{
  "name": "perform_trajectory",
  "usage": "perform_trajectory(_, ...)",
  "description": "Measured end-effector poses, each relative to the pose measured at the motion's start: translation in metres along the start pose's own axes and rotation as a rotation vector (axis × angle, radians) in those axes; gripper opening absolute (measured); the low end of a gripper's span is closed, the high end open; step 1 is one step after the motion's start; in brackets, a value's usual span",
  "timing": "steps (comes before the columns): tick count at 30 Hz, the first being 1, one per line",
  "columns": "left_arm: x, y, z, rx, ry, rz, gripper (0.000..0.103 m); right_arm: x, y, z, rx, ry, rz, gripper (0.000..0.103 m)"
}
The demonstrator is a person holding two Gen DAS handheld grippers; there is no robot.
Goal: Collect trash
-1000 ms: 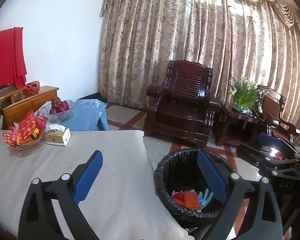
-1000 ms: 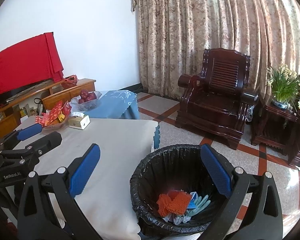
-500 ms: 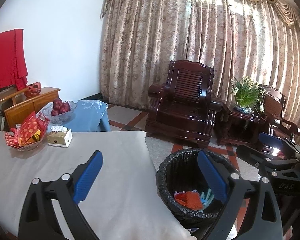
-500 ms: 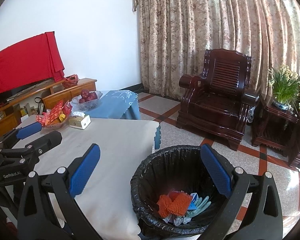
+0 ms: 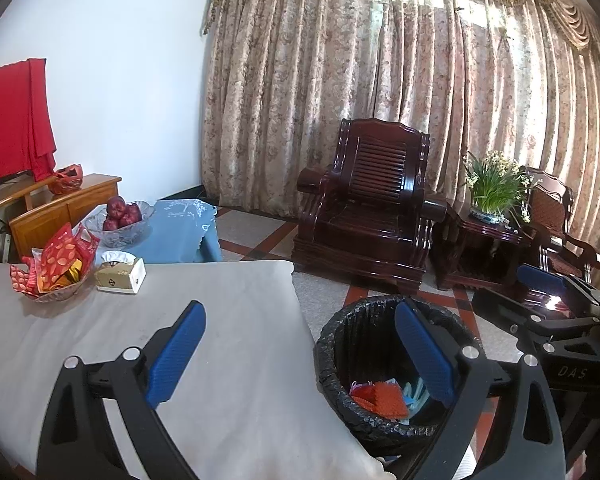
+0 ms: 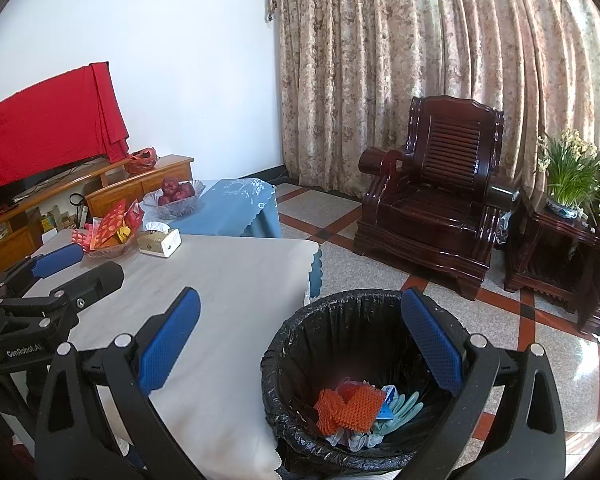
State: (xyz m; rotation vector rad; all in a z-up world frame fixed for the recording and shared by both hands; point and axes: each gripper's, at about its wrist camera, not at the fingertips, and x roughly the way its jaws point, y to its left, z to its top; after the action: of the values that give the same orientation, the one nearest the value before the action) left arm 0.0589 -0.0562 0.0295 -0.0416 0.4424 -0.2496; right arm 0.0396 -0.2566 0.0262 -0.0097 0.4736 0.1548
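black-lined trash bin (image 6: 336, 320), orange mesh (image 6: 350, 404) and teal glove (image 6: 400, 408) inside

Each camera sits behind its own gripper's blue pads, looking forward and slightly down from above the near end of the cloth-covered table (image 5: 240, 320) toward the curtained far wall. The left view is centred over the table; the right view stands nearer the trash bin (image 6: 300, 344). Both share table, bin and armchair (image 6: 440, 200), and each catches the other gripper at its edge.
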Motion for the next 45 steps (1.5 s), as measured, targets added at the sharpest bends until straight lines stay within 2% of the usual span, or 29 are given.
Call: perform_trajectory(45,0.0047,0.0046,-0.0045,0.002,0.01,0.005,0.094,0.0026,0.0001,0.0014,0.003,0.003,0.002,0.098)
